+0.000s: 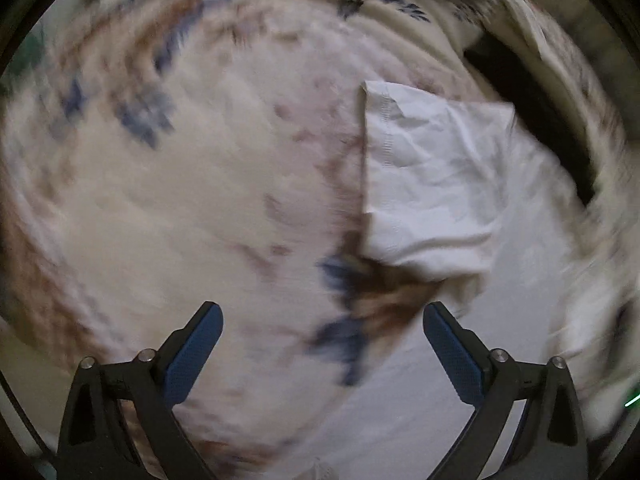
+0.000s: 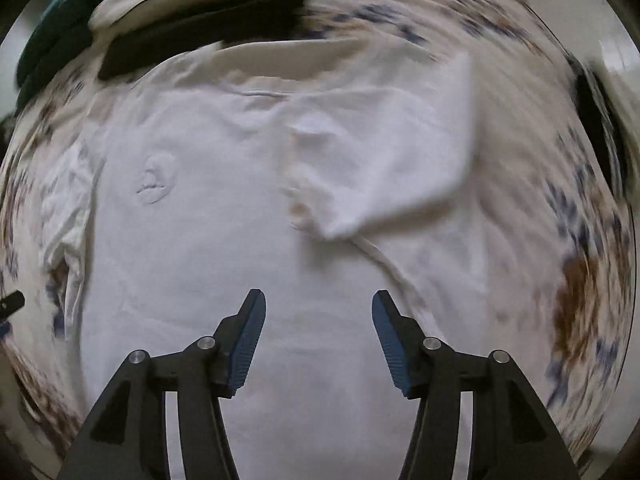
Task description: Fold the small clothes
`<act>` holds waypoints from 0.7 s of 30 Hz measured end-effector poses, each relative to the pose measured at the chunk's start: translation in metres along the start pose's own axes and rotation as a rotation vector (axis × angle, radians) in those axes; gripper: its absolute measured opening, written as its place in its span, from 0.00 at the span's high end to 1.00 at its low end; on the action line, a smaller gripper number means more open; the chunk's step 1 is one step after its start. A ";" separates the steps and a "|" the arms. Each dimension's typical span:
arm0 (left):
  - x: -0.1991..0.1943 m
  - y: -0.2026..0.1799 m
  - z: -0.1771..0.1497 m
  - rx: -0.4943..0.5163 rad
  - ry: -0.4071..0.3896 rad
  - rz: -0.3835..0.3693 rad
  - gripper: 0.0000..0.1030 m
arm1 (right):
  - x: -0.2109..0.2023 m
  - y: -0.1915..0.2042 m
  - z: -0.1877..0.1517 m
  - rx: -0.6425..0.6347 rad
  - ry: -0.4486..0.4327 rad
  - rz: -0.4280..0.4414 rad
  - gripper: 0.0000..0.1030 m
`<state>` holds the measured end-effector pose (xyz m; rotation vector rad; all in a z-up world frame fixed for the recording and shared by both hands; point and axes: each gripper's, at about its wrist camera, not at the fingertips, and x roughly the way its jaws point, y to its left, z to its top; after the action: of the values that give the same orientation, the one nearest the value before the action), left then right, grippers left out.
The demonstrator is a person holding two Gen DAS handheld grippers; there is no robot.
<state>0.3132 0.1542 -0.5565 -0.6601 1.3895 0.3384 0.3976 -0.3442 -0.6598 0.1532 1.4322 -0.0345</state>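
Note:
A white T-shirt (image 2: 208,208) lies spread flat on a floral bed sheet (image 2: 580,280). Its right sleeve (image 2: 384,152) is folded inward over the chest. In the left wrist view, the shirt's other sleeve (image 1: 432,176) lies on the sheet (image 1: 160,200), with the shirt body (image 1: 420,380) below it. My left gripper (image 1: 322,312) is open and empty, above the sheet just left of the shirt. My right gripper (image 2: 318,300) is open and empty, above the shirt's lower body. Both views are motion-blurred.
Dark and white folded garments (image 2: 200,20) and a teal item (image 2: 52,28) lie beyond the shirt's collar. A dark item (image 2: 596,112) lies at the right. In the left wrist view, dark cloth (image 1: 532,92) lies beyond the sleeve.

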 end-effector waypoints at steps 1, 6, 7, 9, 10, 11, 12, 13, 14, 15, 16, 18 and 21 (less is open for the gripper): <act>0.006 0.005 0.004 -0.070 0.026 -0.076 0.05 | 0.001 -0.002 -0.001 0.024 0.009 -0.005 0.44; 0.048 0.006 0.026 -0.296 0.097 -0.342 0.22 | 0.014 -0.029 -0.001 0.171 0.051 0.019 0.44; 0.054 0.003 0.029 -0.307 0.091 -0.346 0.33 | 0.016 -0.032 -0.001 0.200 0.053 0.023 0.44; 0.066 -0.007 0.038 -0.321 0.092 -0.351 0.83 | 0.017 -0.038 -0.002 0.240 0.051 0.026 0.44; 0.068 -0.010 0.042 -0.317 0.080 -0.342 0.94 | 0.018 -0.041 -0.003 0.261 0.049 0.030 0.44; 0.067 -0.016 0.047 -0.307 0.057 -0.336 0.96 | 0.017 -0.044 -0.004 0.279 0.048 0.032 0.44; 0.061 -0.026 0.051 -0.267 0.012 -0.302 0.96 | 0.017 -0.047 -0.006 0.290 0.046 0.033 0.44; 0.053 -0.038 0.051 -0.209 -0.034 -0.271 0.96 | 0.012 -0.046 -0.011 0.298 0.043 0.034 0.44; 0.042 -0.053 0.052 -0.131 -0.089 -0.243 0.96 | 0.011 -0.047 -0.011 0.302 0.041 0.035 0.44; 0.030 -0.075 0.051 -0.015 -0.157 -0.190 0.96 | 0.009 -0.050 -0.014 0.303 0.039 0.033 0.44; 0.023 -0.092 0.048 0.073 -0.200 -0.167 0.96 | 0.008 -0.055 -0.017 0.306 0.038 0.029 0.44; 0.012 -0.138 0.030 0.300 -0.266 -0.134 0.96 | 0.004 -0.064 -0.027 0.310 0.038 0.028 0.44; 0.016 -0.194 -0.008 0.544 -0.272 -0.130 0.95 | -0.002 -0.073 -0.038 0.316 0.041 0.013 0.44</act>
<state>0.4234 -0.0033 -0.5282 -0.2398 1.1027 -0.0586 0.3514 -0.4119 -0.6687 0.4254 1.4599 -0.2488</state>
